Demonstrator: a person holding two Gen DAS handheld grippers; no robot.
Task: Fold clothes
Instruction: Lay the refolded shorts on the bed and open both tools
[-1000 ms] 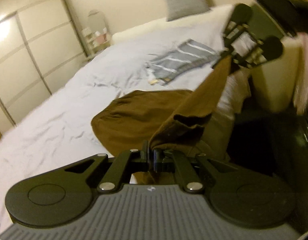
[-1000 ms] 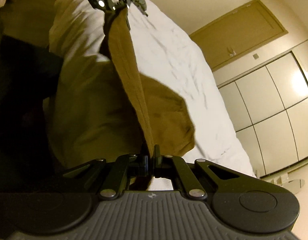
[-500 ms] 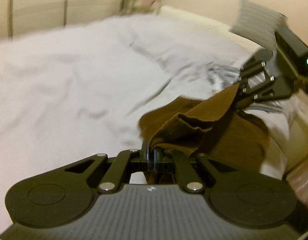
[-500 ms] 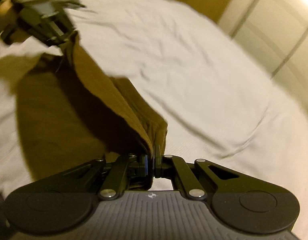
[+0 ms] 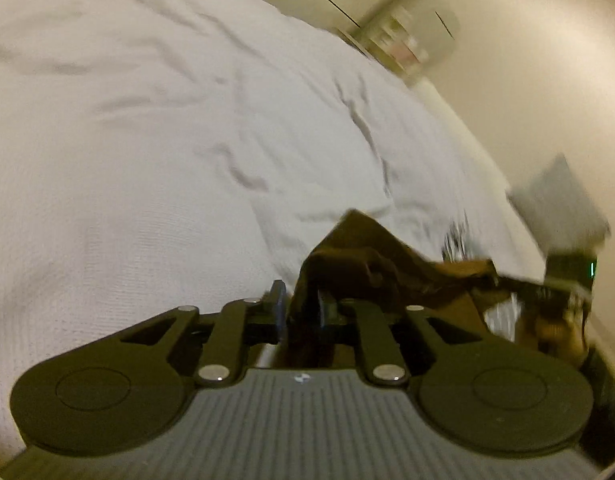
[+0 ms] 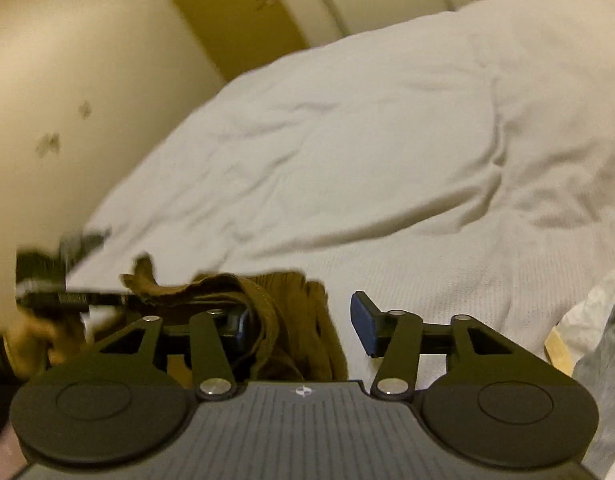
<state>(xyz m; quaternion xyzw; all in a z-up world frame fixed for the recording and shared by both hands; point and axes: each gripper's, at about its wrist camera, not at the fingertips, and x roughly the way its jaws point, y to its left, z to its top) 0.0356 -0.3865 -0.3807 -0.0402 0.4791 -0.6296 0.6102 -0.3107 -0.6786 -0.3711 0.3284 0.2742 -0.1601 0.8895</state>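
- Between the fingers of the left gripper (image 5: 301, 312), a bunched edge of the brown garment (image 5: 371, 264) is sitting; the jaws are parted slightly, with cloth filling the gap, so the grip is looking loose rather than clamped.
- Between the widely spread fingers of the right gripper (image 6: 303, 320), the same brown garment (image 6: 283, 312) is lying slack against the left-hand pad, with the right-hand pad standing clear of it.
- Just ahead of both tools, the cloth is resting in a rumpled heap on the white duvet (image 5: 147, 152), near its edge.
- Off to the right of the left gripper, the other tool is showing as a blur, so motion is making fine detail unreadable.
- Judging from this, the release step is under way; doing it well is meaning opening both jaws fully, drawing straight back so no fold is snagging, then smoothing the heap flat.
- Farther ahead, the duvet is stretching wrinkled toward a grey pillow (image 5: 559, 208) and the wall.
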